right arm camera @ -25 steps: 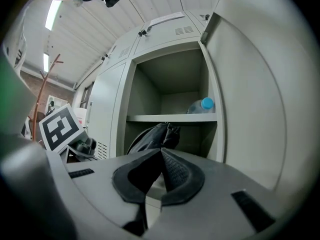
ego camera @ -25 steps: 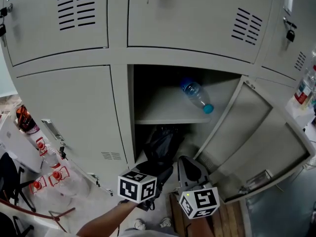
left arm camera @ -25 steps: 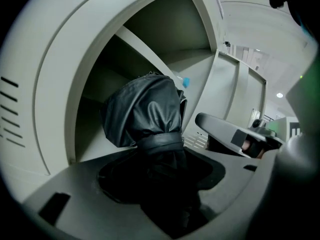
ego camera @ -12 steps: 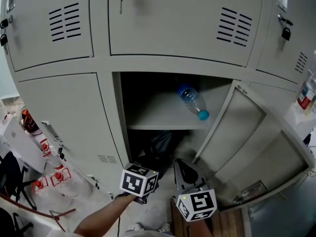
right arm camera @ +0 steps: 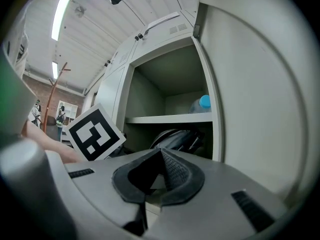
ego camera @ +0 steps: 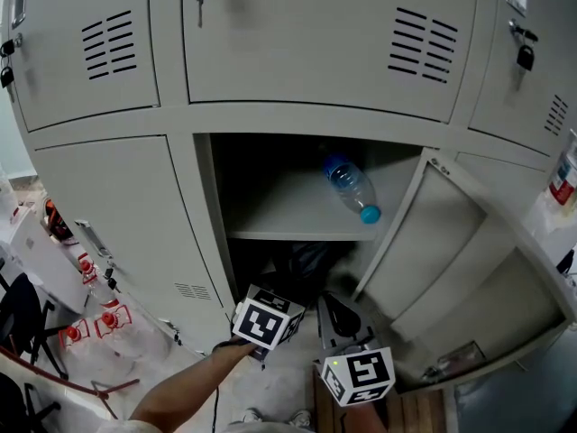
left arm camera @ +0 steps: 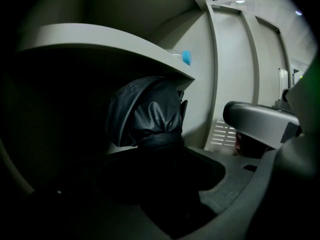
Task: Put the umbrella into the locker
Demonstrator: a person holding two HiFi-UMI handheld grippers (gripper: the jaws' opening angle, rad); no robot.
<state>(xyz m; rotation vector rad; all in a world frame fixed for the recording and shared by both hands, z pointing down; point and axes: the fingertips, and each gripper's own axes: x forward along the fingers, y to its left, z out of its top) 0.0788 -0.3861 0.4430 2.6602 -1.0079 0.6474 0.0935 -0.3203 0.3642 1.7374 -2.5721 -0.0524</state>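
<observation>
Open locker (ego camera: pixel 206 242): a clear bottle (ego camera: pixel 350 186) with a blue cap lay on its side on the shelf (ego camera: pixel 279 216). Below the shelf, in the lower compartment, was the black folded umbrella (left arm camera: pixel 145 114), a strap round it. The locker door (ego camera: pixel 451 260) stood wide open to the right of the shelf; neighbouring lockers were shut. The left gripper (left arm camera: pixel 162 184) pointed in under the shelf, tilted down, jaws set wide and clamped on the umbrella's near end. The right gripper (right arm camera: pixel 157 159) was level outside, below the shelf and near the door, jaws together with nothing between them.
</observation>
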